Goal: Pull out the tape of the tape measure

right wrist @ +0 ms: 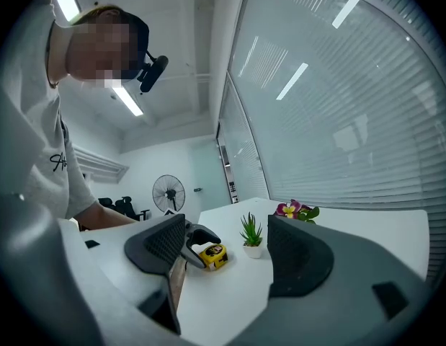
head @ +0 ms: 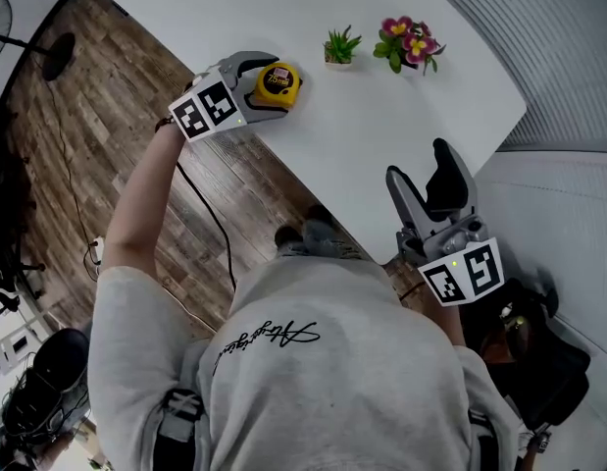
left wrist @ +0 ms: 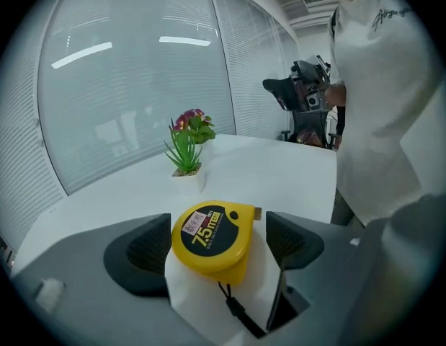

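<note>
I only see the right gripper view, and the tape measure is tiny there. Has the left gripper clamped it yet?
Observer: Not yet. The left gripper view shows the tape measure between the left gripper's fingers, with a gap at one finger.
Operator: Is any tape out?
Observer: No. The hook sits tucked against the tape measure, beside that finger.
Operator: Where's my gripper over the table?
Observer: The head view puts the right gripper, open and empty, at the table's near edge, well apart from the tape measure.
</note>
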### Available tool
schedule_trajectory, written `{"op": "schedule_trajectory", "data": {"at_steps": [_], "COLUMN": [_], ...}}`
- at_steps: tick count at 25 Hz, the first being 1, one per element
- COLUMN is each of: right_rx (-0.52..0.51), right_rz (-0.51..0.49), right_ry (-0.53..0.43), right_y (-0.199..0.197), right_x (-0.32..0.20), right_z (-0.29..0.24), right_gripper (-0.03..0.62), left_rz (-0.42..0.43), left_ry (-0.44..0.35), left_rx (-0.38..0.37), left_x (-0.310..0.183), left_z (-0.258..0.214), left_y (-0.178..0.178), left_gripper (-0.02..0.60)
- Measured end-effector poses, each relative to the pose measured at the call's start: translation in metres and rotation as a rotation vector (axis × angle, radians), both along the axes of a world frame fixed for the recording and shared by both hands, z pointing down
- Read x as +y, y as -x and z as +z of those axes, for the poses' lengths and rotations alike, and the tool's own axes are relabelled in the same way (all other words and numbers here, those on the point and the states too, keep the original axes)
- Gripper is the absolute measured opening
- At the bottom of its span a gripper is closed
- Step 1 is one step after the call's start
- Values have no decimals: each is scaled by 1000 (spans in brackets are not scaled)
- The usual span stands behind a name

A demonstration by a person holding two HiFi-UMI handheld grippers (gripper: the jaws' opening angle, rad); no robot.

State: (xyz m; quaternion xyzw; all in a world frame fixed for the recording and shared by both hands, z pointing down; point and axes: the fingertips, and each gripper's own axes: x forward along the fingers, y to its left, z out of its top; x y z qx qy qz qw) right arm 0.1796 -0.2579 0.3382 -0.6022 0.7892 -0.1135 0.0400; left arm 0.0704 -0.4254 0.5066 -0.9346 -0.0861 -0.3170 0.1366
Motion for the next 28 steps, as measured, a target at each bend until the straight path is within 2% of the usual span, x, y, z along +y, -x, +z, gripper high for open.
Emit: {"op": "schedule_trajectory", "data": {"at_steps": [4,17,21,25,26,28], "right_rx": [8,17,15,13,13,13], "right_rz": [5,-6,-19,-36,-42,-53], "right_ry": [10,30,33,34,34,29], "right_y": [-1,5,8,15,16,17], "right_x": [0,-1,-4,-8,-9,-11], "right_z": [2,9,11,14,14,12], "right_gripper": [339,325,320,311,310,307], "left_rz": [47,59,35,-115,-130,-133], "left_ry": [-59,-2,3,102,104,51], "left_rx": [-83,-113,-50,39,47,42], "left_x": [-4,-6,-7,-4,0,6], "left_z": [16,24,21,18,17,18], "left_y": [1,-6,-6,-16,-20,-26], "left_gripper": [396,396,388,387,385,385]}}
